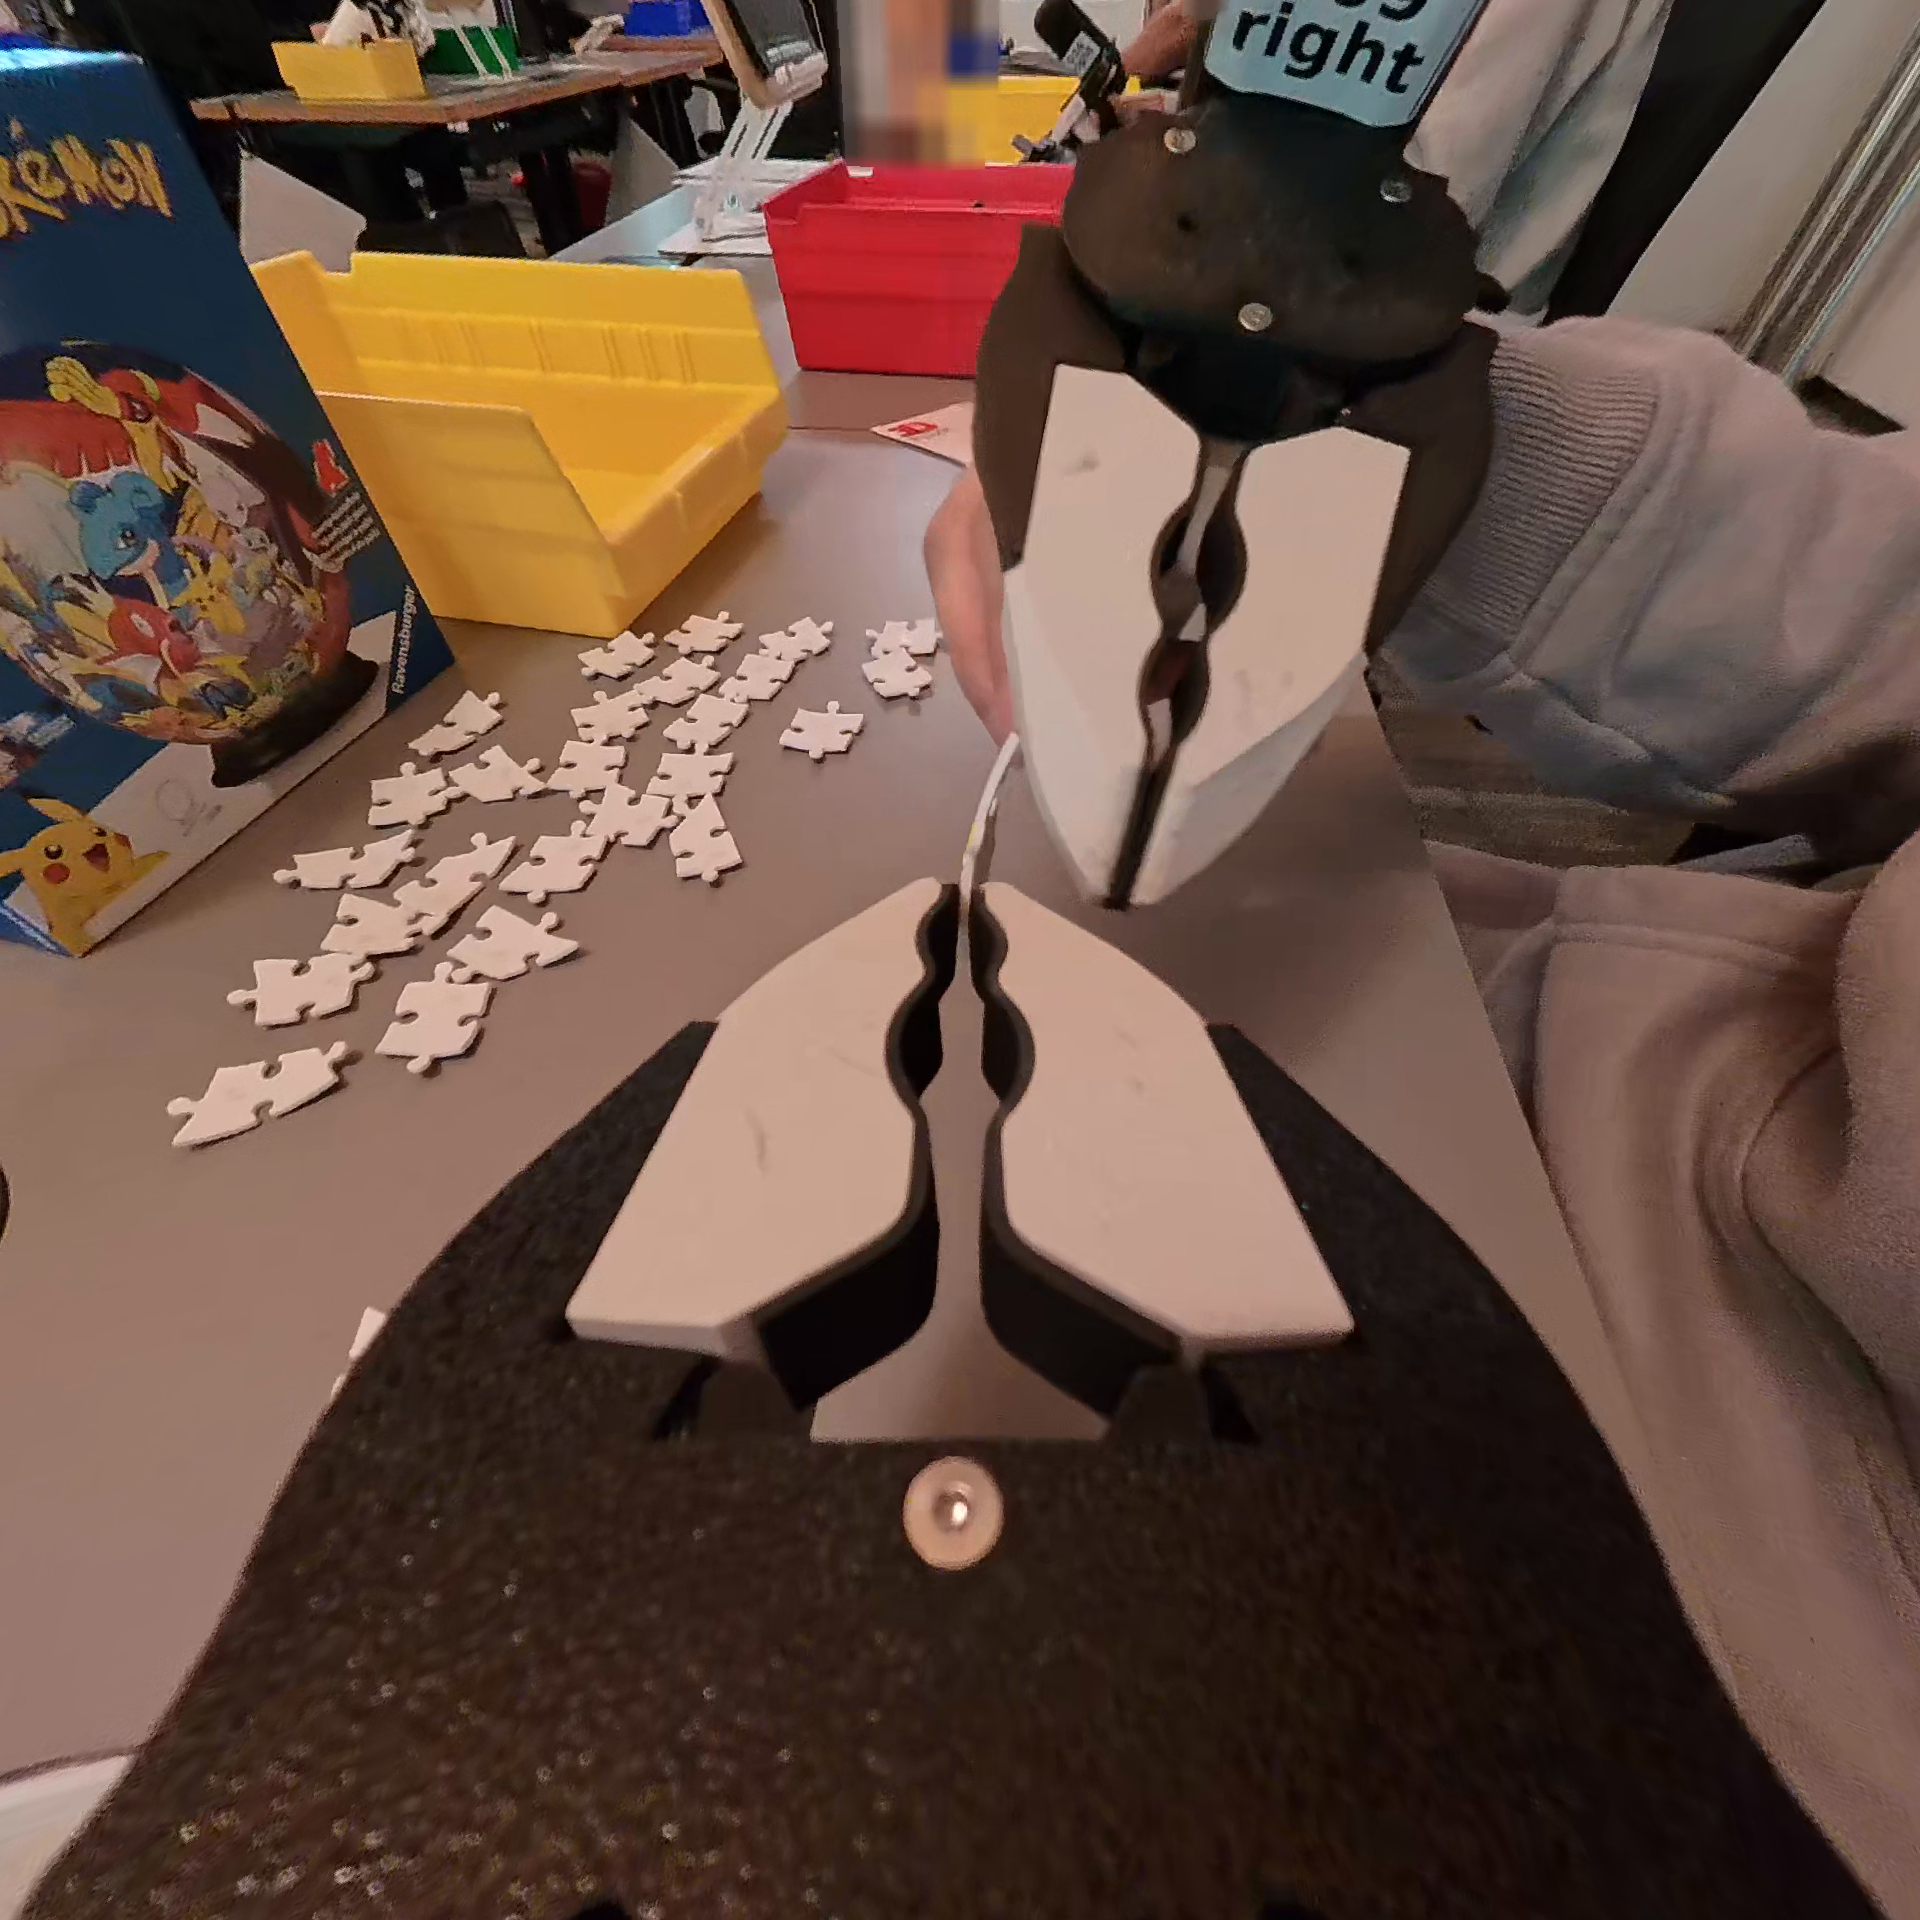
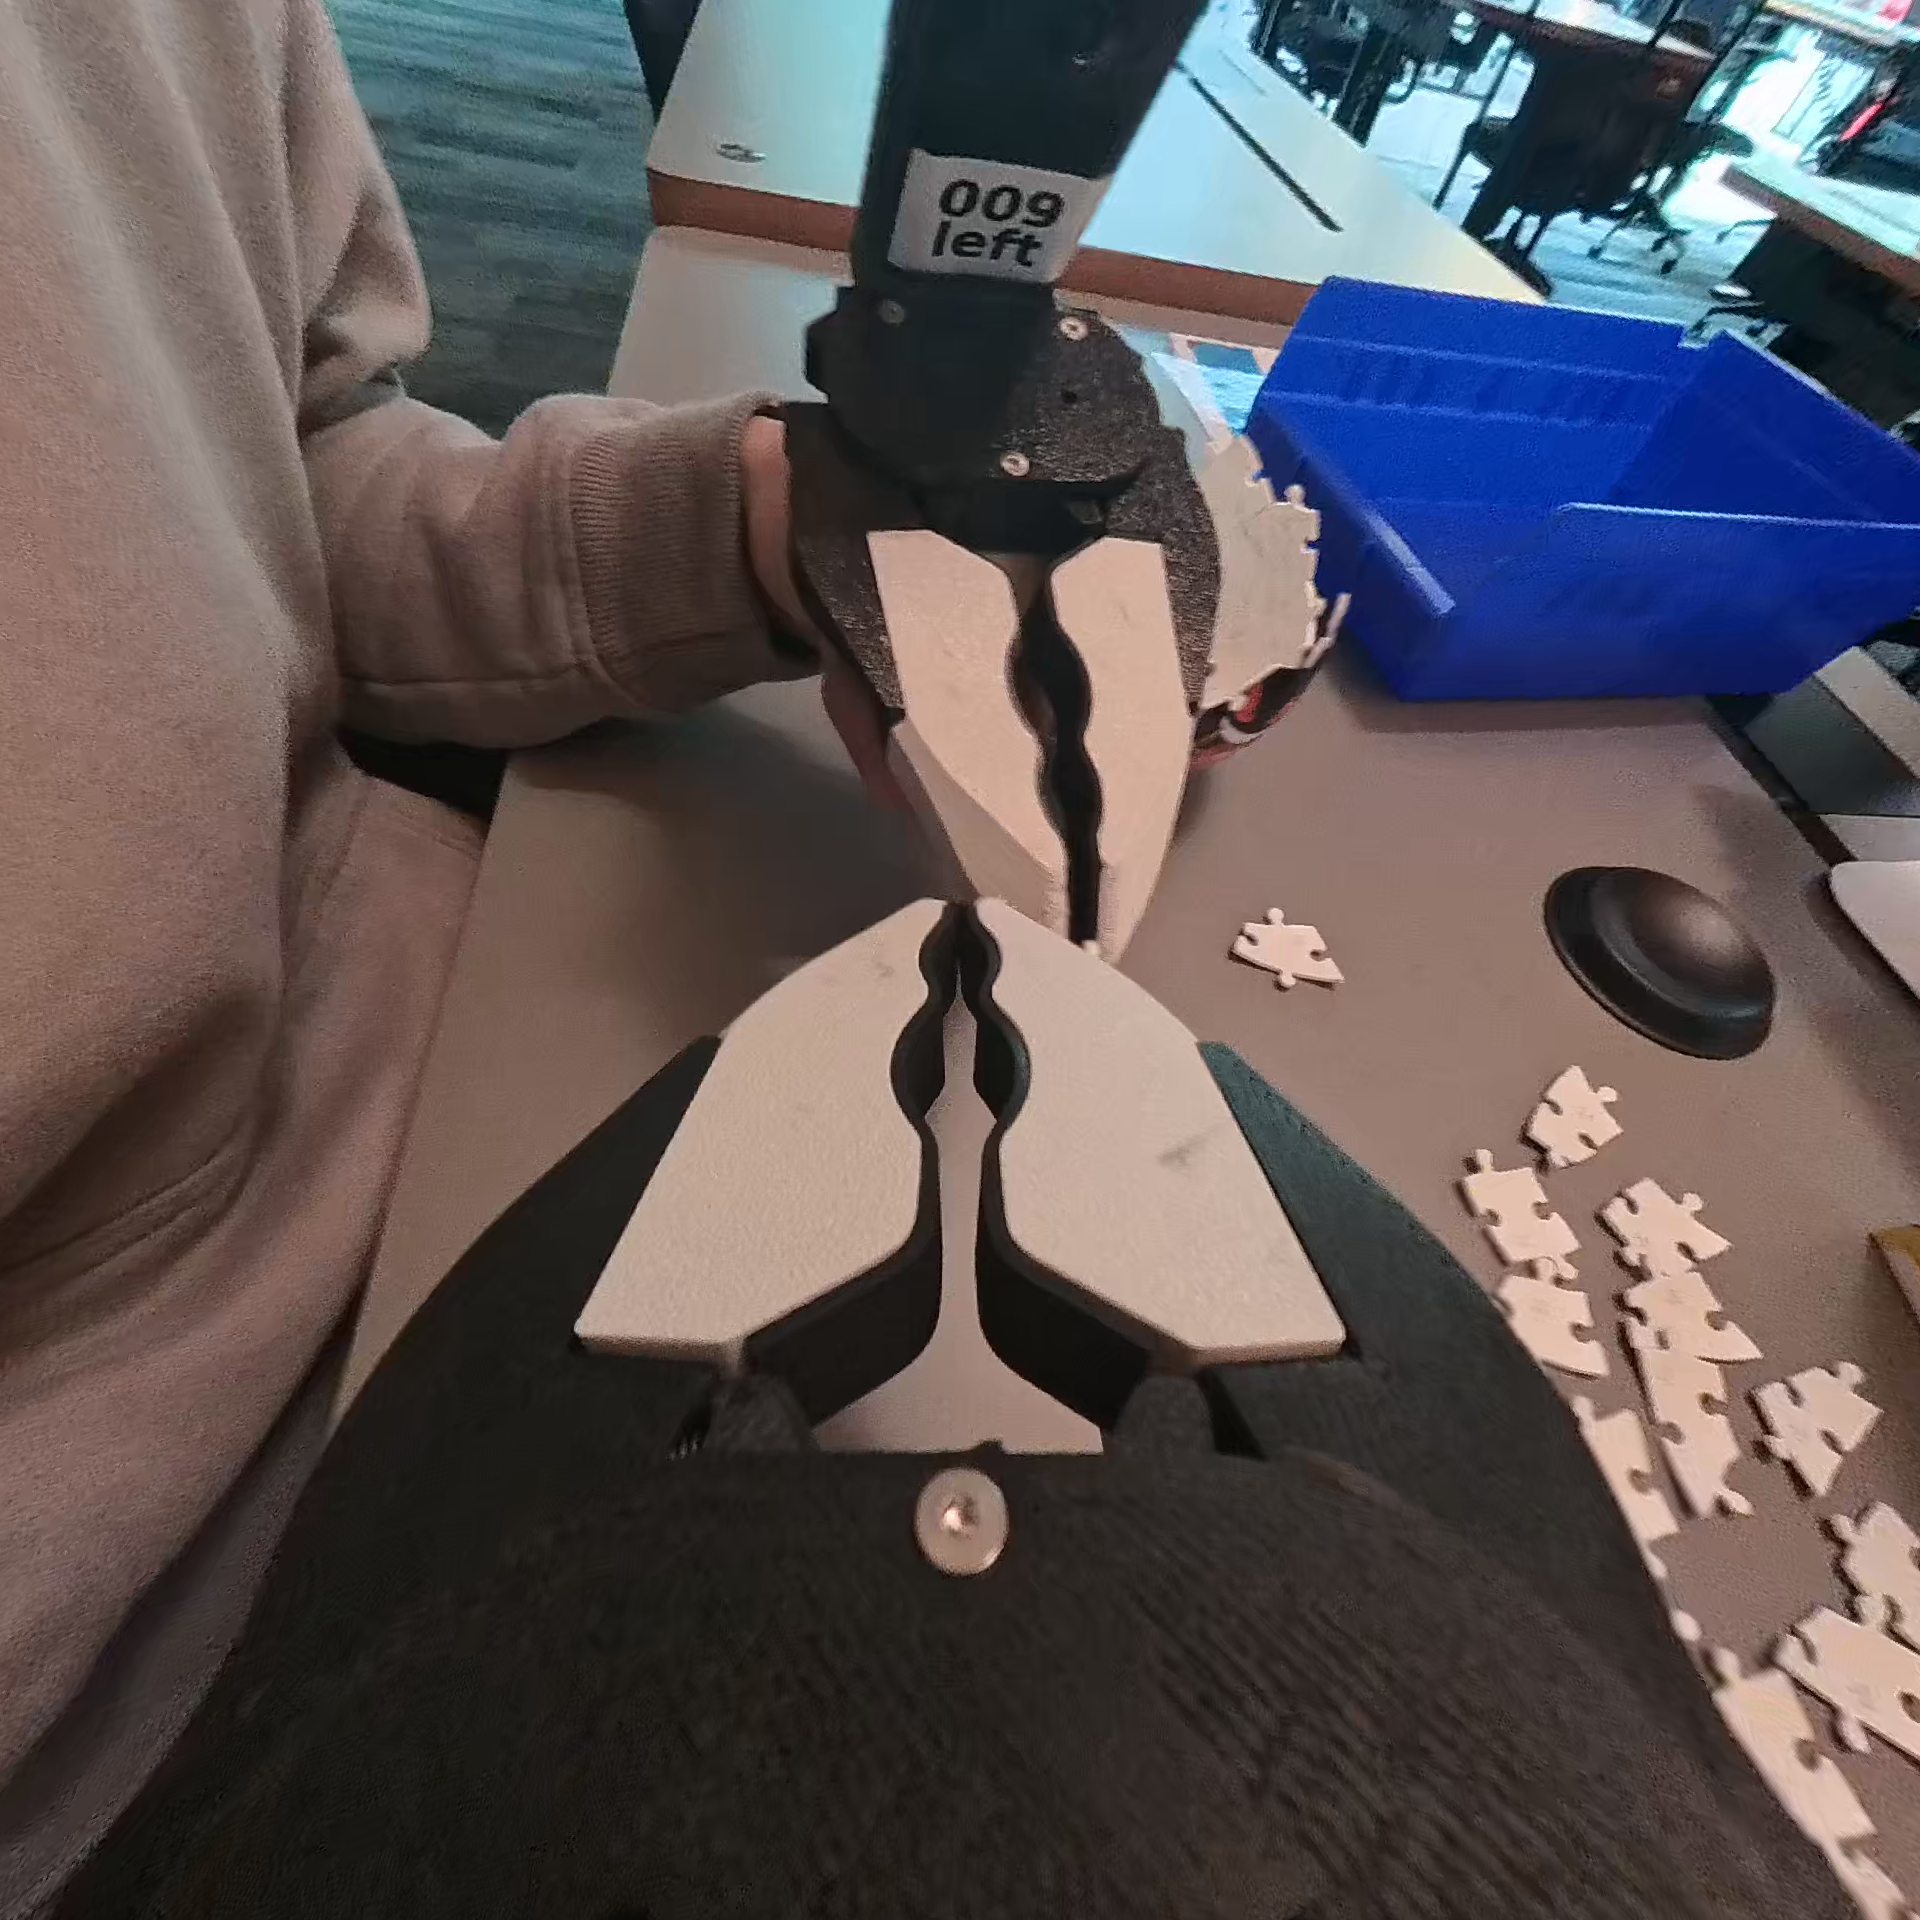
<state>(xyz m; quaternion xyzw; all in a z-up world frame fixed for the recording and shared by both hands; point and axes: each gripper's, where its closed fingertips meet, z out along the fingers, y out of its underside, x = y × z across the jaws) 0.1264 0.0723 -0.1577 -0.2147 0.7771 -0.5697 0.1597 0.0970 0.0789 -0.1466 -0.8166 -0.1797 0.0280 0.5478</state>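
Gripping a thin white puzzle piece edge-on, your near-closed left gripper could lose it if the closed, apparently empty right gripper nudges it.

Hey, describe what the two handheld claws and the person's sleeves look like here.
Both claws, left claw and right claw, look alike: two flat pale grey fingers with wavy black inner pads, mounted on a rough, speckled black body with a silver screw. Each black handle carries a printed label, light blue on the right, white on the left. The sleeves are beige fleece with ribbed cuffs.
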